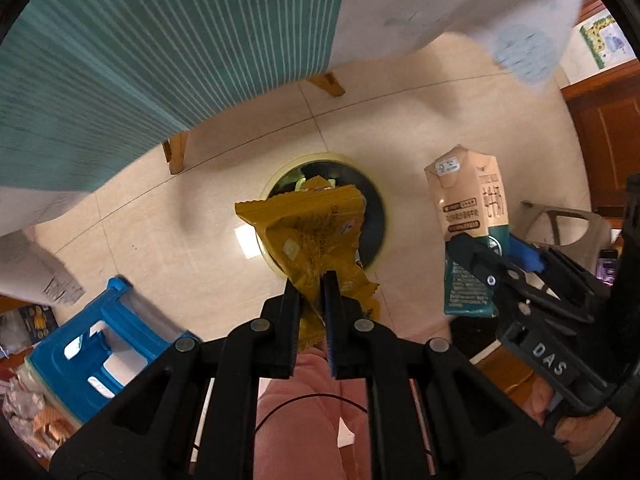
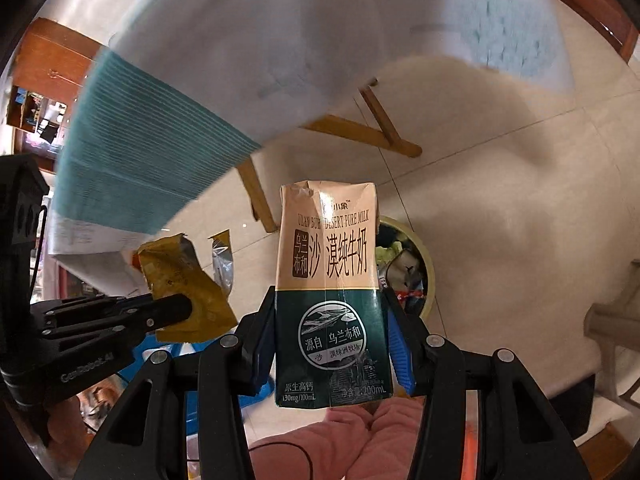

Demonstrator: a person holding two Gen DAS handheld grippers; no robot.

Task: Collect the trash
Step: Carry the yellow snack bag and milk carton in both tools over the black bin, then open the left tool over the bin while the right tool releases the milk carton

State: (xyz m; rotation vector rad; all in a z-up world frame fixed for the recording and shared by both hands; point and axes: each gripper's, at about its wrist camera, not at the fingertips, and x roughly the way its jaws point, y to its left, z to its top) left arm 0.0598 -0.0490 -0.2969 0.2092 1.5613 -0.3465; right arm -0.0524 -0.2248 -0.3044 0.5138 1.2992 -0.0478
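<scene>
My left gripper [image 1: 313, 280] is shut on a crumpled yellow snack wrapper [image 1: 308, 232] and holds it in the air above a round trash bin [image 1: 376, 208] with a yellowish rim on the floor. My right gripper [image 2: 329, 300] is shut on a beige and dark green milk carton [image 2: 328, 288], upright, also in the air. The carton [image 1: 470, 216] and right gripper [image 1: 492, 256] show at the right of the left wrist view. The wrapper [image 2: 184, 284] and left gripper [image 2: 176, 308] show at the left of the right wrist view. The bin [image 2: 424, 276], with trash inside, lies behind the carton.
A table with a teal striped and white cloth [image 1: 140, 60] and wooden legs [image 1: 176, 152] stands beyond the bin. A blue plastic stool [image 1: 100, 344] is at the lower left. A grey stool [image 1: 560, 220] is at the right. The floor is beige tile [image 1: 440, 128].
</scene>
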